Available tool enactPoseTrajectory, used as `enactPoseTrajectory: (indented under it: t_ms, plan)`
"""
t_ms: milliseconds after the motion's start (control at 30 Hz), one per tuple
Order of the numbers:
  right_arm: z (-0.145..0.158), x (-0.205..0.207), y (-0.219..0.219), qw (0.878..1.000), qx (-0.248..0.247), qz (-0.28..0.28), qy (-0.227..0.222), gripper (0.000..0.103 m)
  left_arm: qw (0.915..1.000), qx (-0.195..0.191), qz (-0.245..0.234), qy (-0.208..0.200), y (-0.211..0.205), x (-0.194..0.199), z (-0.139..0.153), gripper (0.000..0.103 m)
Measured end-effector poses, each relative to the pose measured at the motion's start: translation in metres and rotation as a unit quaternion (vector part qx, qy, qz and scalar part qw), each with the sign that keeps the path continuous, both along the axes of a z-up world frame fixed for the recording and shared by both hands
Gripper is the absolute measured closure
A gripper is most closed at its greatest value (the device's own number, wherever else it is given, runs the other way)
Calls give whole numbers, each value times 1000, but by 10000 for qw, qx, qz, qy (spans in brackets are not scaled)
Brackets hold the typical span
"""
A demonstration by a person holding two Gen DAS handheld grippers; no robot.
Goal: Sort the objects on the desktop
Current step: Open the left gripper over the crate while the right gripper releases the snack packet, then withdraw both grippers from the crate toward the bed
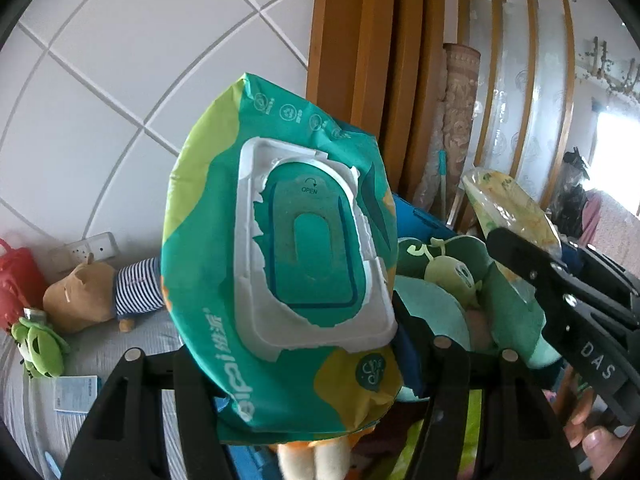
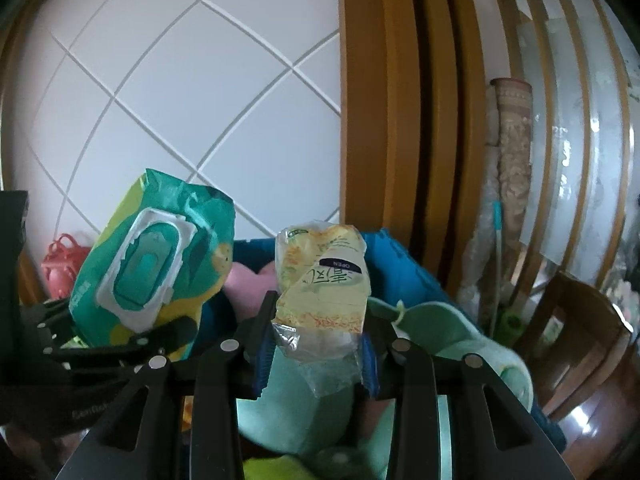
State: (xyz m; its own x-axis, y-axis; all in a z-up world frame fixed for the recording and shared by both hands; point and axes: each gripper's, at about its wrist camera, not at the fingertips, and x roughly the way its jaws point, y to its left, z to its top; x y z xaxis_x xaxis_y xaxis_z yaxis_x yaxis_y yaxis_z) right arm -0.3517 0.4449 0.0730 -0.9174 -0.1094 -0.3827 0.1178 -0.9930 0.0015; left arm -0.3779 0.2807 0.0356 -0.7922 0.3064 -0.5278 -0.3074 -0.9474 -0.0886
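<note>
A green wet-wipes pack (image 1: 276, 256) with a white flip lid fills the middle of the left wrist view. My left gripper (image 1: 312, 360) is shut on its lower end and holds it up in the air. A yellow tissue pack (image 2: 324, 280) in crinkled clear wrap stands upright between the blue pads (image 2: 264, 348) of my right gripper (image 2: 316, 352), which is shut on it. Each view catches the other's load: the yellow tissue pack (image 1: 508, 208) at the right, the green wet-wipes pack (image 2: 152, 256) at the left. Both packs hang over a blue fabric bin (image 2: 400, 256).
The bin holds soft toys: a mint-green plush (image 2: 460, 340) and a pink one (image 2: 248, 284). A striped-shirt bear (image 1: 100, 296), a frog plush (image 1: 38, 344) and a red bag (image 1: 16, 276) lie on the grey surface at the left. A wooden door frame (image 2: 400, 120) and a chair (image 2: 580, 340) stand to the right.
</note>
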Motion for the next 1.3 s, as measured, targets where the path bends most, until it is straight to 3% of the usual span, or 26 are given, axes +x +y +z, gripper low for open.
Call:
enactPoseTrajectory:
  t_ms: [100,167,267,333,500,633,800,1300]
  plan:
    - [-3,-11,10,10000,-30,-27,-31,64,9999,-52,65,-67,8,-4,-3,41]
    - [-6,-19,14,9999,-46,-74,-73,42,9998,-120,142,-106,13,-7,-5,38]
    - [-12,-22,13,9999,-29,-61,-121,31,9994,-148,257,-156,14,-9,-9,20]
    - [-12,-27,15,9999,-27,-33,-126,30,9991,-200,345,-140,13,-9,-11,20]
    - [-13,-24,13,9999,-42,-37,-97,16,9989,-186,401,-169,9,-8,-12,20]
    - [-13,-19,12,9999,-70,-80,-40,0,9989,-165,428,-138,3,-4,-11,20]
    - [-12,-13,9,9999,-95,-130,-64,0,9985,-167,518,-85,-5,5,-10,4]
    - [-7,21,-45,9998,-71,203,21,0,9955,-123,935,25,-72,47,-12,4]
